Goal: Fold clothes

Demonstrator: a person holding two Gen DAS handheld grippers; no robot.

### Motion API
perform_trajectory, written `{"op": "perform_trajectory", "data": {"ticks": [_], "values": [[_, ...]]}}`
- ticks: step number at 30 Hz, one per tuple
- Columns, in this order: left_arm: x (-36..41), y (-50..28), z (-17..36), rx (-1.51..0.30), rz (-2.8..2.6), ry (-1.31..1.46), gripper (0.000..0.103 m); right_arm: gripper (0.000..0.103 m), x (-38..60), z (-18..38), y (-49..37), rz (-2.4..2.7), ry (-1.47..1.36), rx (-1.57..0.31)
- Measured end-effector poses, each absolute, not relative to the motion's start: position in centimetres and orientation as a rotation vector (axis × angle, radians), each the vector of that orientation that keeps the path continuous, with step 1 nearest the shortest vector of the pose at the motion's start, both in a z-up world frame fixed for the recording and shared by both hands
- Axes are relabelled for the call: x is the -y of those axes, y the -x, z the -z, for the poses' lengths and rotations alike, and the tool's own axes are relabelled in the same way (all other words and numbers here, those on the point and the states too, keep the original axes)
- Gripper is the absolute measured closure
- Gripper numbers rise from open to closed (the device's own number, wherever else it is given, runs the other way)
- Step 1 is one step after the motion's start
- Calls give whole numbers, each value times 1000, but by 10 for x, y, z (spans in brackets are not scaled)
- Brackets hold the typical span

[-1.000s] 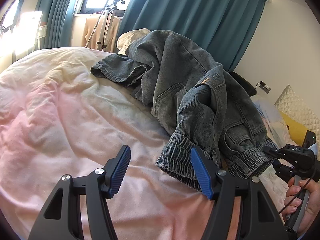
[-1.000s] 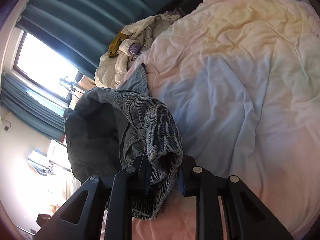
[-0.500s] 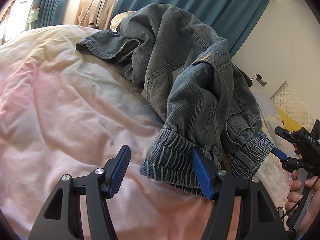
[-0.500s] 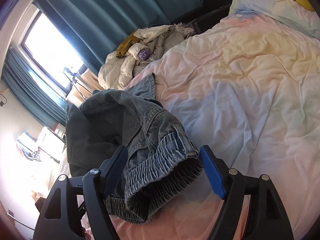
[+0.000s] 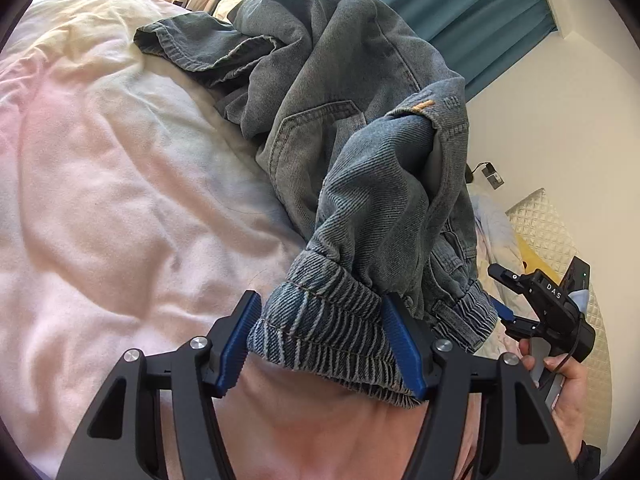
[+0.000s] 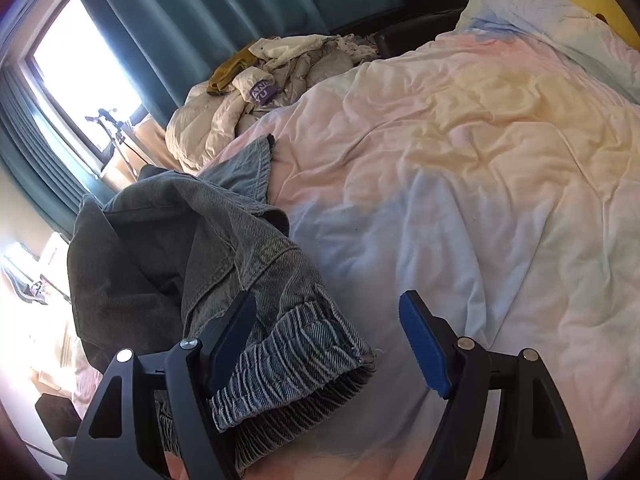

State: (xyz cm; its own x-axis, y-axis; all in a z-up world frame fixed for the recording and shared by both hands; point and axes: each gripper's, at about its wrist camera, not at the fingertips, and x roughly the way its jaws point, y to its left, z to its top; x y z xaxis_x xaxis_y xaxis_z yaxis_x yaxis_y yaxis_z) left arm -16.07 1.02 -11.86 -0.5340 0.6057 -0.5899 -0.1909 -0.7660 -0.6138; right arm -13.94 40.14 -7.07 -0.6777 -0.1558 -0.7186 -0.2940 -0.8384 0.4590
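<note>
- Jeans [image 5: 360, 128]: grey-blue denim, heaped in loose folds on the bed [image 5: 100, 200]. The heap runs from the curtain-side edge of the bed toward the near edge, with two ribbed cuffs at the near end.
- Left gripper [image 5: 320, 340]: jaws released, blue pads standing on either side of one ribbed cuff [image 5: 320, 328]. The cuff lies between the pads and brushes them, but is not squeezed.
- Right gripper [image 6: 332, 340]: jaws have just been opening and now stand wide apart. The other cuff [image 6: 288, 364] lies against the inner side of the left-hand pad; the right-hand pad is clear of it, over bare quilt. Nothing is gripped.
- In the left wrist view the right gripper [image 5: 508, 300] appears beside the second cuff, carried by a hand [image 5: 568, 392].
- Bed: covered by a rumpled quilt in pale pink, yellow and blue.
- Clothes pile [image 6: 272, 80]: pale garments at the far edge of the bed, against the teal curtain [image 6: 200, 12], well apart from the jeans' cuffs.
</note>
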Motion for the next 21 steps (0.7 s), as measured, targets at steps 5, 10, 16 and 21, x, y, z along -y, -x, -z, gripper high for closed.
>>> {"op": "perform_trajectory", "data": {"ticks": [5, 10, 16, 21], "values": [[-9, 160, 121, 689, -2300, 1167, 39, 28, -405, 78, 157, -2748, 1407, -1011], [-5, 160, 119, 692, -2339, 1152, 39, 30, -402, 88, 157, -2801, 1522, -911], [2, 165, 128, 744, -2287, 1166, 39, 61, -416, 98, 151, -2775, 1524, -1105], [-4, 168, 130, 744, -2226, 1164, 39, 80, -413, 89, 150, -2831, 1452, -1048]]}}
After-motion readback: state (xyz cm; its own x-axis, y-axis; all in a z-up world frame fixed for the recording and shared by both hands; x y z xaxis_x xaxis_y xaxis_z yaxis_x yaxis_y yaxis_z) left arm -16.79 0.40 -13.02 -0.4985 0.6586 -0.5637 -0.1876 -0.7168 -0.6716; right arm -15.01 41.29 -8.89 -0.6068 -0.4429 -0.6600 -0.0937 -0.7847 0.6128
